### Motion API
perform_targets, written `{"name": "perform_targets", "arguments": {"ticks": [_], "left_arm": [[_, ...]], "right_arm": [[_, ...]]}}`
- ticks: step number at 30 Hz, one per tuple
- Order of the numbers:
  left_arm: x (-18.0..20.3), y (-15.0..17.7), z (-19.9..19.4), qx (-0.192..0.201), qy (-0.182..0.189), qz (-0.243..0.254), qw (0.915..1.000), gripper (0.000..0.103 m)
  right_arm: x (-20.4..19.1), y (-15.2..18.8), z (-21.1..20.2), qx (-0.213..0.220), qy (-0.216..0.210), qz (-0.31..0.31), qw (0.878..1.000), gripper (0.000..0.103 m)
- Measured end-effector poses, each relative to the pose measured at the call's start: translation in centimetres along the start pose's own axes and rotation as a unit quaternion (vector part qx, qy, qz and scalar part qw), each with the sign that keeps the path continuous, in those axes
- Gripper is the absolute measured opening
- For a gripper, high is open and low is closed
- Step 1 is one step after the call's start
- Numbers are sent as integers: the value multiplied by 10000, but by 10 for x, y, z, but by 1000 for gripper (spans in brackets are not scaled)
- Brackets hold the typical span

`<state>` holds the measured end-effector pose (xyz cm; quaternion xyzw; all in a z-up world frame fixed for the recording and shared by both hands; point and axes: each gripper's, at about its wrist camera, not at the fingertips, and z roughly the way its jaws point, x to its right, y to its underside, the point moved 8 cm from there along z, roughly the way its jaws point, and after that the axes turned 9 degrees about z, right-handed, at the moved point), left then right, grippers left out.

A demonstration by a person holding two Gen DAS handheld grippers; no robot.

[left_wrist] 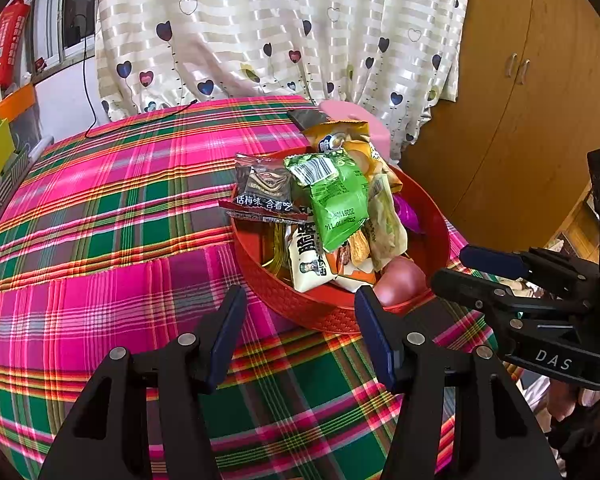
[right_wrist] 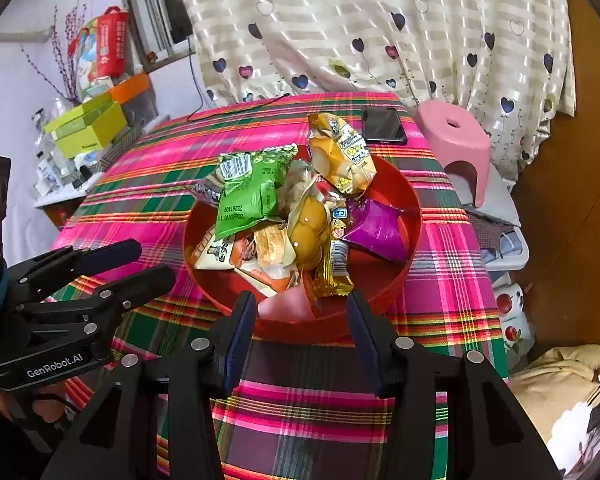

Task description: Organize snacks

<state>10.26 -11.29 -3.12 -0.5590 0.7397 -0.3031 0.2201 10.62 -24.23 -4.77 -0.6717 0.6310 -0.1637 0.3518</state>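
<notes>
Two open grippers, one red tray

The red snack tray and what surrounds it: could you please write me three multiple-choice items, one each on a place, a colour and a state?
1. Where does the phone lie?
A. On the cloth beyond the red tray
B. Inside the tray
C. On the pink stool

2. What colour is the packet on the tray's right side?
A. Blue
B. Purple
C. White

3. How is the right tool?
A. Shut on a packet
B. Open and empty
C. Shut on the tray rim

Answers: 1 A, the phone rests on plaid cloth behind the tray; 2 B, its wrapper is purple; 3 B, its fingers stand apart with nothing between them.
</notes>
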Motion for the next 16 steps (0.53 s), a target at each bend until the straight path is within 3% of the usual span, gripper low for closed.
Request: {"name": "perform_targets", "arguments": {"ticks": [16], "left_arm": [[2,-1,-2,73,17,-22,10000,57]], "right_arm": [[4,-3,-5,95,-20,100,9999,47]]}}
